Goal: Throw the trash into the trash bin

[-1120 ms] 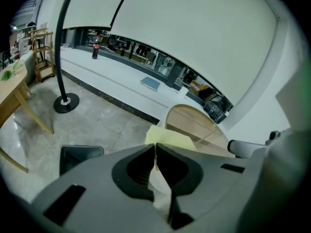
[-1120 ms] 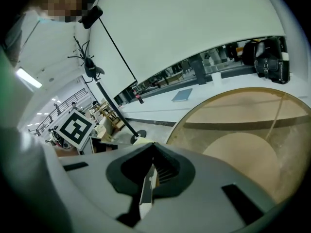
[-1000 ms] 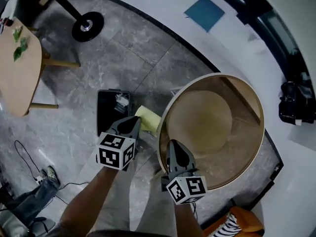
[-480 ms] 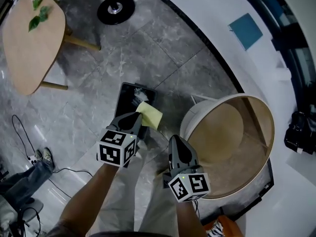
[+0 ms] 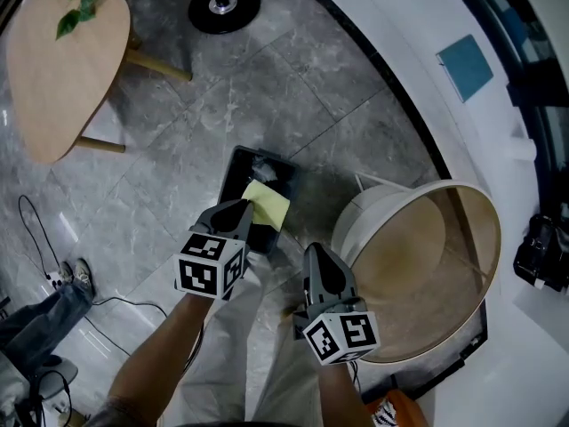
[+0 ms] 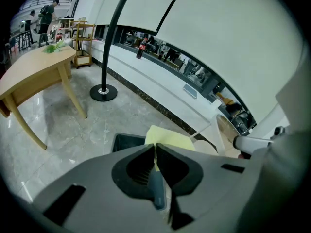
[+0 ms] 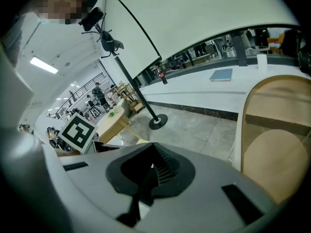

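The trash is a pale yellow sheet of paper (image 5: 267, 205). My left gripper (image 5: 241, 213) is shut on its near edge and holds it over the open black trash bin (image 5: 240, 169) on the grey floor. In the left gripper view the sheet (image 6: 168, 138) sticks out past the closed jaws (image 6: 155, 147), and a corner of the bin (image 6: 127, 141) shows just beyond. My right gripper (image 5: 314, 255) hangs to the right of the bin, jaws together, holding nothing. In its own view (image 7: 154, 148) the left gripper's marker cube (image 7: 77, 130) shows at the left.
A big round white tub with a wooden inside (image 5: 427, 265) stands close on the right of the bin. A wooden table (image 5: 53, 69) and a black round stand base (image 5: 224, 5) lie farther off. Cables and a person's shoe (image 5: 76, 278) are at the lower left.
Both grippers have moved toward the bin, and the yellow sheet now hangs over its opening. The round tub has slid to the right of the view.
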Action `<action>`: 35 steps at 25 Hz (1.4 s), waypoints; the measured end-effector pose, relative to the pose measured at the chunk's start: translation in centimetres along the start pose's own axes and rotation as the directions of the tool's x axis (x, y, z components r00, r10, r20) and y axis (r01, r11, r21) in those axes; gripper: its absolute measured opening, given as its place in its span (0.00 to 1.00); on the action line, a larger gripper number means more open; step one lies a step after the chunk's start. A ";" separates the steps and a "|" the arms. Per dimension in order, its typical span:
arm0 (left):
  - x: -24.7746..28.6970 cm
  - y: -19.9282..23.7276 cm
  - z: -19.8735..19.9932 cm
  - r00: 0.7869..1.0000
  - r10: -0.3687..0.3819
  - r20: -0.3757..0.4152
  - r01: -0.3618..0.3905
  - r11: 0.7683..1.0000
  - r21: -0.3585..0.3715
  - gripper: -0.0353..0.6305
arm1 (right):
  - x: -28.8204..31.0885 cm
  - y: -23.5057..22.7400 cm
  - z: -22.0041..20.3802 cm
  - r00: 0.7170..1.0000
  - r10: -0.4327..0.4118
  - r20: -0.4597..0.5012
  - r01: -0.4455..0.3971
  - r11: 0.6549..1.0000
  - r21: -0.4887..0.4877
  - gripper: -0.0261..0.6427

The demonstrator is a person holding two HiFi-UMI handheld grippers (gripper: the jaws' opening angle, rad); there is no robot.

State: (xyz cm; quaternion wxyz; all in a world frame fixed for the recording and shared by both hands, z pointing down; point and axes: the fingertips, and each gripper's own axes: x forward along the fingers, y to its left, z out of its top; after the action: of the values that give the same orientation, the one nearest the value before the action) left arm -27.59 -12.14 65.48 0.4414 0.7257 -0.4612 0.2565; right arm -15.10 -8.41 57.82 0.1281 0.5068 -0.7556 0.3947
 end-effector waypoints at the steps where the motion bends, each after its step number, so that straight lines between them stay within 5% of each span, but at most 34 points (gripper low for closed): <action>1: 0.1 0.3 -0.1 1.000 0.006 0.000 -0.006 1.000 0.000 0.10 | 0.1 0.0 -0.1 1.000 0.001 -0.002 -0.001 1.000 -0.003 0.06; 28: 1.2 2.7 -2.8 0.999 0.019 -0.047 -0.019 1.000 0.009 0.14 | 1.4 0.8 -1.8 1.000 -0.019 -0.015 0.019 1.000 -0.002 0.06; 35: -0.1 1.0 -1.7 0.998 -0.043 -0.047 0.044 0.999 0.023 0.08 | 0.1 1.1 -0.6 1.000 -0.024 0.004 0.024 1.000 0.002 0.06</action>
State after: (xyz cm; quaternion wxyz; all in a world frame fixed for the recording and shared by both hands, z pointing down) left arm -28.45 -10.80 66.56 0.4486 0.7347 -0.4318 0.2694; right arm -16.28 -7.87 57.75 0.1307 0.5170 -0.7492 0.3928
